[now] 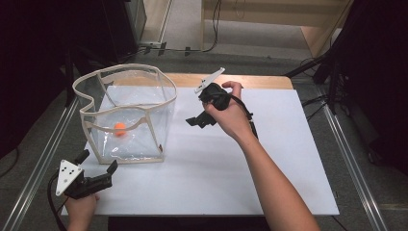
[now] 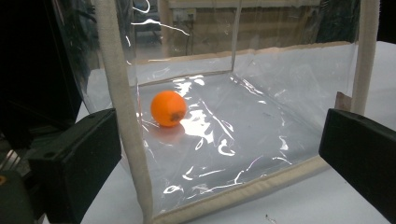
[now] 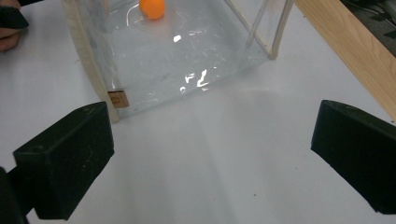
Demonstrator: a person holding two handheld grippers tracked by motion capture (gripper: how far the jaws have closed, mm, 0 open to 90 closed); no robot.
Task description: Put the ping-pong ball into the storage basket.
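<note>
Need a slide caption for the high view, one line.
Orange ball lies inside clear bag on white table; left gripper and right gripper both open, outside it.

A clear plastic bin with cloth-bound edges (image 1: pixel 126 113) stands on the left half of a white board (image 1: pixel 269 163), which lies on a wooden table (image 1: pixel 260 81). A small orange ball (image 1: pixel 120 128) rests on the bin's floor, nearer its front wall. The left gripper (image 1: pixel 98 163) sits at the board's near left corner, just before the bin. The right gripper (image 1: pixel 195 121) hangs over the board to the right of the bin, apart from it.
</note>
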